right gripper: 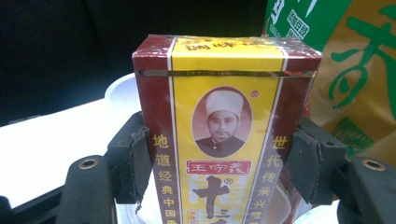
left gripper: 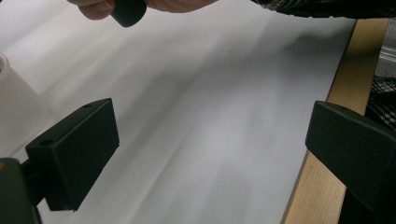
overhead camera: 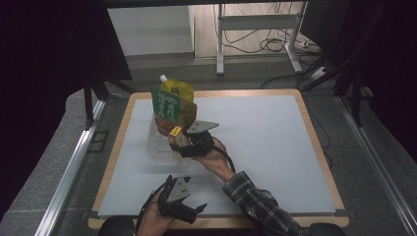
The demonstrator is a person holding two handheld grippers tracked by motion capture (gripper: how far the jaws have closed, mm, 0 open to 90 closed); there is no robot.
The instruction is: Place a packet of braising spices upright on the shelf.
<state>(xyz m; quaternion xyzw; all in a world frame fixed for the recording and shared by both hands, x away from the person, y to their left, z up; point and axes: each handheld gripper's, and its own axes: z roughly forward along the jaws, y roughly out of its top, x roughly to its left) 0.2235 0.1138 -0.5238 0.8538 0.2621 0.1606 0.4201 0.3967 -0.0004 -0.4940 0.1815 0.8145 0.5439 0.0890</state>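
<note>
The jaws of the right gripper [right gripper: 217, 168] are clenched on a small box [right gripper: 224, 135], dark red with a yellow band down the middle and Chinese letters on it. In the right gripper view one black pad presses each narrow side of the box, and the box stands upright between them. In the high view the right gripper [overhead camera: 183, 140] holds this box [overhead camera: 175, 132] over the left part of the worktop [overhead camera: 265, 147], around the middle between near and far. Under and just left of the box is a translucent plastic container [overhead camera: 162, 145]; I cannot tell if the box touches it. Just behind the box, on the far side, stands a pouch [overhead camera: 173, 103] in green and yellow with a white cap on top; in the right gripper view the pouch [right gripper: 355, 70] shows to the right behind the box.

The jaws of the left gripper [left gripper: 210, 154] are released: in the left gripper view they stand wide apart and between them is just the white surface of the worktop [left gripper: 210, 116] and its wooden edge. In the high view the left gripper [overhead camera: 179, 199] is near the front edge of the worktop, well apart from the box, held low in the person's left hand [overhead camera: 155, 216]. The right forearm, in a checked sleeve [overhead camera: 258, 204], reaches from the near right side toward the box.
</note>
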